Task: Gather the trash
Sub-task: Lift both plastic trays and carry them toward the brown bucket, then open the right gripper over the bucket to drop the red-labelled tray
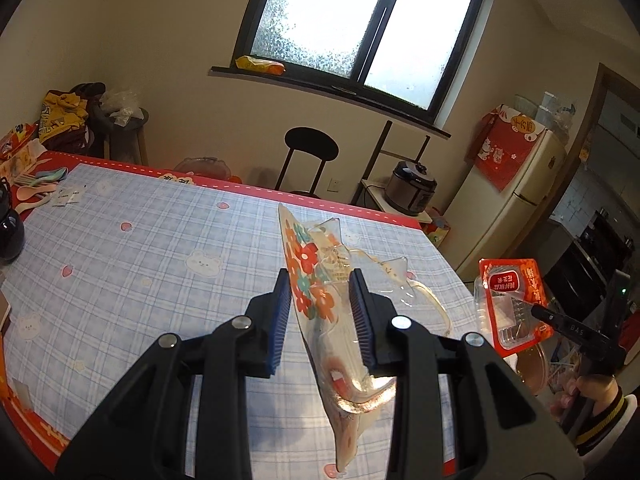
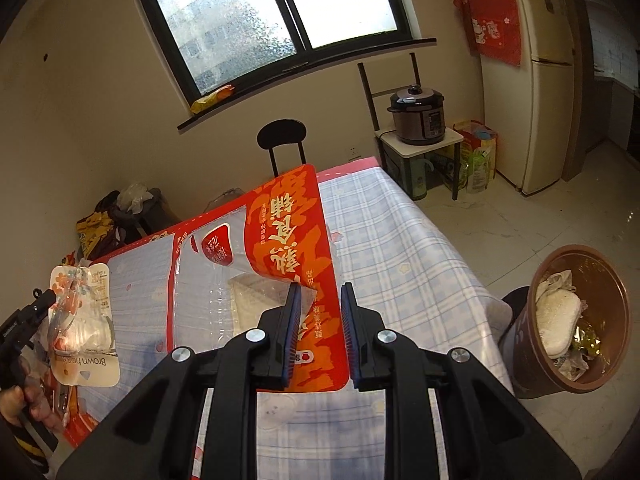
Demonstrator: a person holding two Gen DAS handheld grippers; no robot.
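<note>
My left gripper (image 1: pixel 320 312) is shut on a clear plastic package with orange and teal flowers (image 1: pixel 316 280), held above the checked table (image 1: pixel 140 248). The package also shows in the right wrist view (image 2: pixel 80 320) at the left. My right gripper (image 2: pixel 318 320) is shut on a red and orange snack package with a clear tray (image 2: pixel 280 248), held over the table's right part. That package shows in the left wrist view (image 1: pixel 512 296) at the right. A brown trash bin (image 2: pixel 576 320) with trash inside stands on the floor to the right of the table.
A black chair (image 2: pixel 282 140) stands behind the table. A pressure cooker (image 2: pixel 418 118) sits on a small stand by a cream fridge (image 2: pixel 532 80). Pastel spoons (image 1: pixel 36 188) and a dark pot (image 1: pixel 10 228) lie at the table's left end.
</note>
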